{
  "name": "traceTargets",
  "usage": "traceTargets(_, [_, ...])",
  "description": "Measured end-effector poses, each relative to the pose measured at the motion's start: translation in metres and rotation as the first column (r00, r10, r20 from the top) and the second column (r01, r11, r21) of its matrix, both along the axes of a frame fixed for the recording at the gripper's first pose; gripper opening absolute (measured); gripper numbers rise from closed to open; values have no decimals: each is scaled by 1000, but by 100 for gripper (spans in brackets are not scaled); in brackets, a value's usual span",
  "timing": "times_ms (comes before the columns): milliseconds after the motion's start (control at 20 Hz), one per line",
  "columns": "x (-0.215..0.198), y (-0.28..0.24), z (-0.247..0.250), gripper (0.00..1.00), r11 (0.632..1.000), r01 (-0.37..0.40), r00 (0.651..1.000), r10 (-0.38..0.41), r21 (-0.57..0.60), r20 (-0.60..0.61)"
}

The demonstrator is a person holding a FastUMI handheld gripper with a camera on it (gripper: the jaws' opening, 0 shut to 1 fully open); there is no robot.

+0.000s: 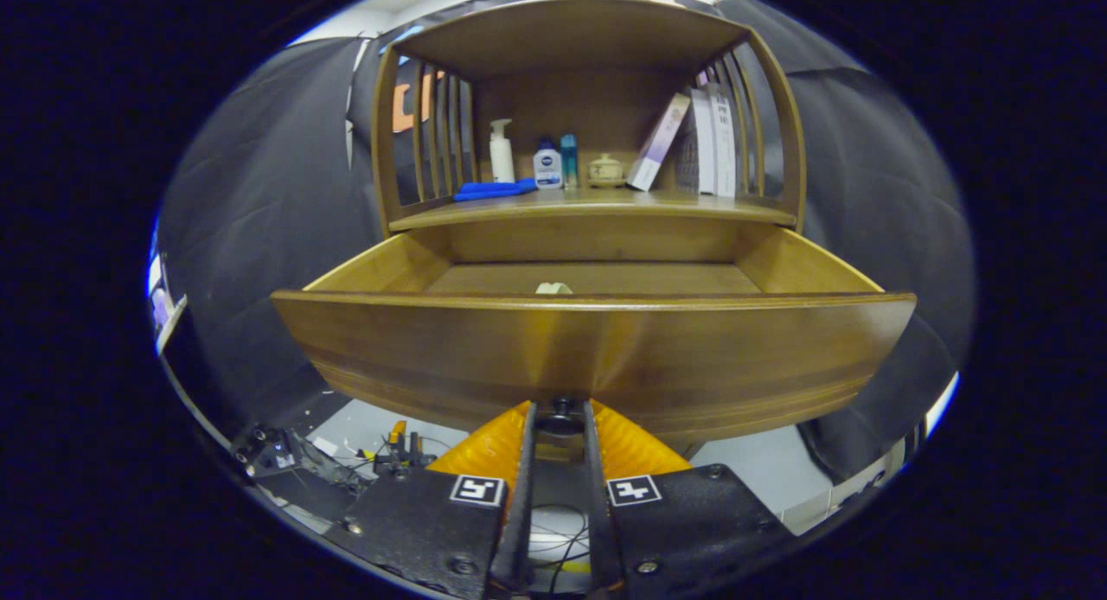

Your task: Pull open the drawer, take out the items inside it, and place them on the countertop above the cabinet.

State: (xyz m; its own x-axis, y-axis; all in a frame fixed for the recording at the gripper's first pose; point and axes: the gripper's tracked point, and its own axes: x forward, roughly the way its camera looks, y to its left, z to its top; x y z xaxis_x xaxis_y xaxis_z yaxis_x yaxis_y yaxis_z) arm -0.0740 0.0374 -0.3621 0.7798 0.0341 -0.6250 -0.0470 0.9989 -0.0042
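Pinching the small dark round knob [560, 407] on the drawer's front, the claw [560, 423] has its two fingers drawn nearly together, one pressing each side of the knob, with only the knob's width left between them.

That knob sits low on the curved front panel of the wide brown wooden drawer [597, 349], which stands pulled well out of the wooden cabinet [597, 232]. Inside the drawer, just behind the front panel and almost straight above the knob, a small pale rounded item [553, 287] rests on the drawer floor (too little of it shows over the panel's edge to tell what it is).

Above the drawer runs the table [605, 204], the wooden top of the cabinet, roofed and flanked by slatted sides. On it, from the left of the drawer's midline to the right: a folded blue cloth [493, 189], a tall white pump bottle [501, 152], a short white bottle with a dark blue cap [547, 165], a slim teal bottle [568, 160], a small beige lidded pot [605, 170], and a leaning white-and-purple box [657, 142] beside upright white boxes [713, 142].

Below the drawer, left of the claw, a tangle of dark cables and gear [346, 453] lies on the pale floor [752, 470].
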Motion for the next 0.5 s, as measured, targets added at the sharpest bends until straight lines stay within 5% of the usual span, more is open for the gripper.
traceTargets(250, [-1, 32, 62, 61, 992, -121, 993, 121, 30, -9])
traceTargets(500, [42, 58, 87, 77, 984, -178, 983, 178, 10, -49])
